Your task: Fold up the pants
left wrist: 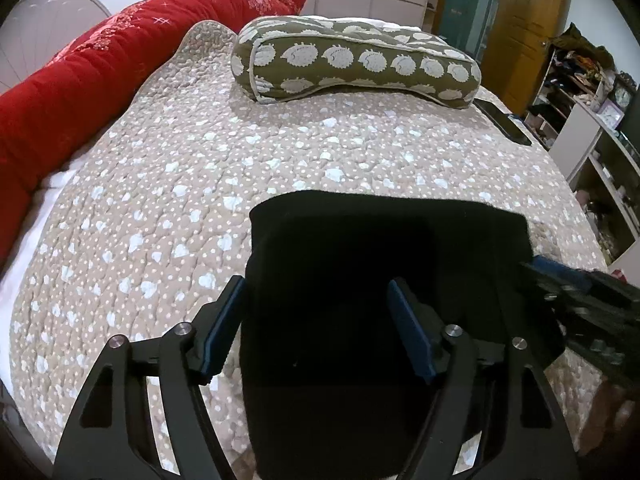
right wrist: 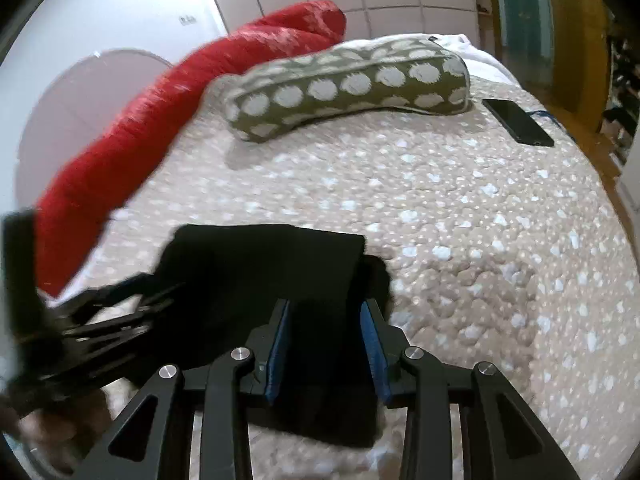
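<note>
Black pants (left wrist: 372, 248) lie folded into a compact rectangle on the quilted bed cover (left wrist: 240, 168). My left gripper (left wrist: 316, 300) is open, its blue pads apart over the pants' left part. My right gripper (right wrist: 326, 320) is open over the right part of the pants (right wrist: 272, 272), holding nothing. The right gripper also shows in the left wrist view (left wrist: 580, 292) at the pants' right edge. The left gripper shows blurred in the right wrist view (right wrist: 100, 308) at the pants' left side.
A green hedgehog-print pillow (left wrist: 352, 60) lies at the far side of the bed. A red rolled duvet (left wrist: 100, 72) runs along the left. A black phone (right wrist: 518, 122) lies at the far right of the bed. Shelves (left wrist: 592, 120) stand to the right.
</note>
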